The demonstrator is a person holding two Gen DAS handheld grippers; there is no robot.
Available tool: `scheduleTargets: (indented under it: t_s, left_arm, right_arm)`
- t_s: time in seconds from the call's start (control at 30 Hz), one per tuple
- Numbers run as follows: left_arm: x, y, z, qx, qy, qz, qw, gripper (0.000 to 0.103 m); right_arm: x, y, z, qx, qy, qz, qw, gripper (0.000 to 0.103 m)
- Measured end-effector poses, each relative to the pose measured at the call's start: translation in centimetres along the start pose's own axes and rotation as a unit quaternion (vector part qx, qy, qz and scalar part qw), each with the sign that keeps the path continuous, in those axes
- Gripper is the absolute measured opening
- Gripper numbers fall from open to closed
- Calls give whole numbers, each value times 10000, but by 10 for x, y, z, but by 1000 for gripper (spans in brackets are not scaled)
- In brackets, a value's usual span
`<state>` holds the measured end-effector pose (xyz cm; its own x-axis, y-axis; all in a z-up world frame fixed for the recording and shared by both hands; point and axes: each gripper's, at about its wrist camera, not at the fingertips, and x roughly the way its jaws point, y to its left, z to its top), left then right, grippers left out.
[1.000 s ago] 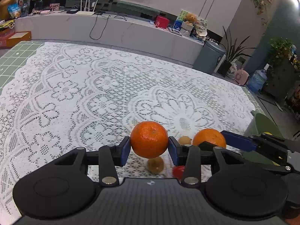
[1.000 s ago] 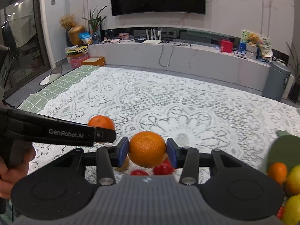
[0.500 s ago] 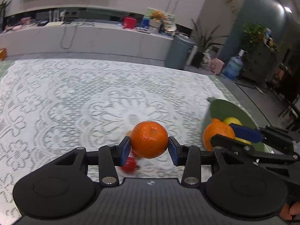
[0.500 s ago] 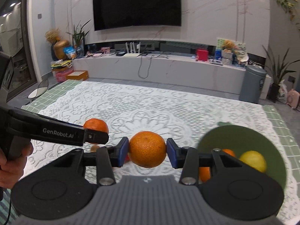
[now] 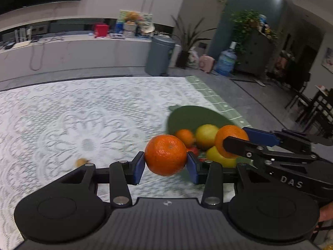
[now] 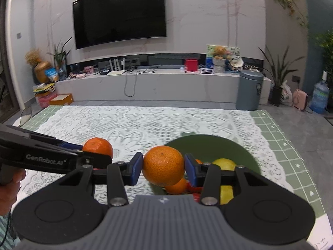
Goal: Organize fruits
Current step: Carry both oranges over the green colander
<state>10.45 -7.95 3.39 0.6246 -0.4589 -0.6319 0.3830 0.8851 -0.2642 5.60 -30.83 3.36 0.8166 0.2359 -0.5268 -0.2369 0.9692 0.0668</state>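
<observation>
The left tool (image 5: pixel 165 167) is clenched on a mandarin orange (image 5: pixel 165 155), its blue pads pressing both sides of the fruit. The right tool (image 6: pixel 163 168) grips a second mandarin orange (image 6: pixel 163 165) in the same way. Each fruit is held clear of the tabletop (image 6: pixel 145 123).

In the left wrist view, the right tool (image 5: pixel 239 138) enters from the right, its mandarin (image 5: pixel 230 137) over the green bowl (image 5: pixel 187 117). The bowl stands on the right side of the tabletop, near its edge, and contains a small orange (image 5: pixel 184 138), a lemon (image 5: pixel 207 133), a second yellow fruit (image 5: pixel 218 157) and a red fruit, partly hidden.

In the right wrist view, the left tool (image 6: pixel 91 153) enters from the left, carried by a hand (image 6: pixel 9 184); its mandarin (image 6: pixel 97 146) is beside the bowl (image 6: pixel 218 145), over the white lace cloth (image 6: pixel 124 125).

A small brownish fruit (image 5: pixel 81 162) lies on the cloth, well apart from the bowl.
</observation>
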Motion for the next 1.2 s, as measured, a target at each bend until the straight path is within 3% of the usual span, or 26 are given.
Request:
scheduleTargets:
  t_s: [0.27,0.5,0.7,0.87,1.2]
  left_arm:
    - [29,-32,15,456,156,-330,9983,48]
    - [63,-37,20,471,609,-719,9944,48]
    - [88,-38,20,497,925,-750,9916,48]
    - [105,-43,18,643,1262,-720,9873,48]
    - [130,-58,15,1338,1999,-547,9691,48]
  right_arm:
    - [-1,-38,3,85,319,-115,9994,42]
    - [14,-63,-3,372,849,-16,9957,42]
    - [32,-78,-9,703,1168,153,9905,42]
    - [41,-75,-12,526,1255,149,9906,42]
    - [41,-87,-15,614,1250,74,9902,42]
